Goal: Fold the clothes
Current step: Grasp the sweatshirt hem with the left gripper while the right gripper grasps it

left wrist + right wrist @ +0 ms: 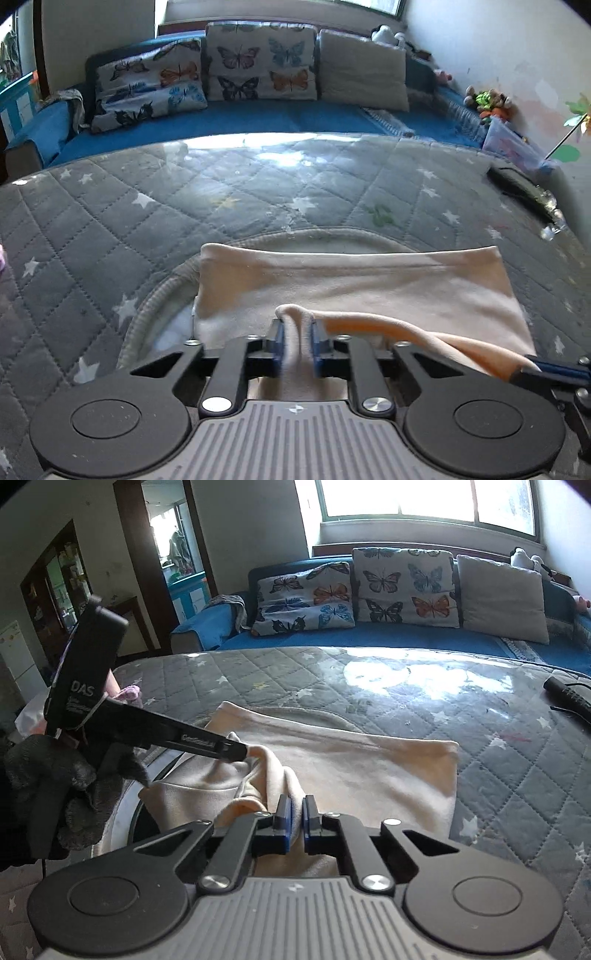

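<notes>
Grey quilted bed cover (110, 229) with white stars, glossy with window glare toward the far edge. Behind it, blue sofa (258, 118) carrying two butterfly cushions (258, 62) and a plain beige cushion (364, 70); bright window (424, 498) above; dark doorway (166, 554) and cabinet at left in the right wrist view. Soft toys (487, 101) along the right wall. Black slim object (565, 696) lying near the cover's right edge, well apart from the cloth; a bit of pink fabric (129, 692) near the left edge. Wide open quilt beyond and to both sides of the garment. Cream garment (351, 280) spread flat at the near edge of the cover, over a grey curved seam, far hem straight, near edge bunched into raised folds. Left gripper (297, 332) with jaws narrow, pinching a ridge of the cream cloth between blue pads. Right gripper (295, 819) with jaws nearly closed, clamping another fold of the same garment just beside it. Dark gloved hand (55, 775) on the left gripper's handle.
</notes>
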Demonstrator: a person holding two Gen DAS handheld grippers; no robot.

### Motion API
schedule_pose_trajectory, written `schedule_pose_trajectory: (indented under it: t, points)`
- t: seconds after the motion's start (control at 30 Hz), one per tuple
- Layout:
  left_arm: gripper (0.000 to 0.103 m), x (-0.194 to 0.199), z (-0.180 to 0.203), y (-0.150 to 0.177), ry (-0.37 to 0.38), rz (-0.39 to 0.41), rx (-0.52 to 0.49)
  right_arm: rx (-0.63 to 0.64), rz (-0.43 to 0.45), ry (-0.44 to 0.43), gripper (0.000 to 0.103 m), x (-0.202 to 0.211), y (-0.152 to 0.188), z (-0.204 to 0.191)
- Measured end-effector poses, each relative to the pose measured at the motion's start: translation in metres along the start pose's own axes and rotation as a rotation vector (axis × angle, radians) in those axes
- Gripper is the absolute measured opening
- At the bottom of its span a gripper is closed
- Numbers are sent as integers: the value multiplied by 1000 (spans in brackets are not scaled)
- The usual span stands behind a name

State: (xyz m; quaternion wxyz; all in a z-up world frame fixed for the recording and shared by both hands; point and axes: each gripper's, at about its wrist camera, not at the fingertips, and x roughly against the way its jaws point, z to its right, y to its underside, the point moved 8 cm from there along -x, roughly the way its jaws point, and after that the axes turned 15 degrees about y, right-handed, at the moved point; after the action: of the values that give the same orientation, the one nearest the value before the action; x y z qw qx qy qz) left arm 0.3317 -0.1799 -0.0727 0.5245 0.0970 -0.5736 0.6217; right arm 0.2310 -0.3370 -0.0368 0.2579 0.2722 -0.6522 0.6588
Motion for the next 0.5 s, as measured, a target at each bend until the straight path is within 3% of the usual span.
schedule_pose_trajectory:
  t: [0.27,0.5]
  points:
    - [10,79,24,16,-29,85,-74,-14,36,-5,4,34,11,5]
    - [10,136,40,78,-45,95,-112,-2,56,-34,4,81,37,5]
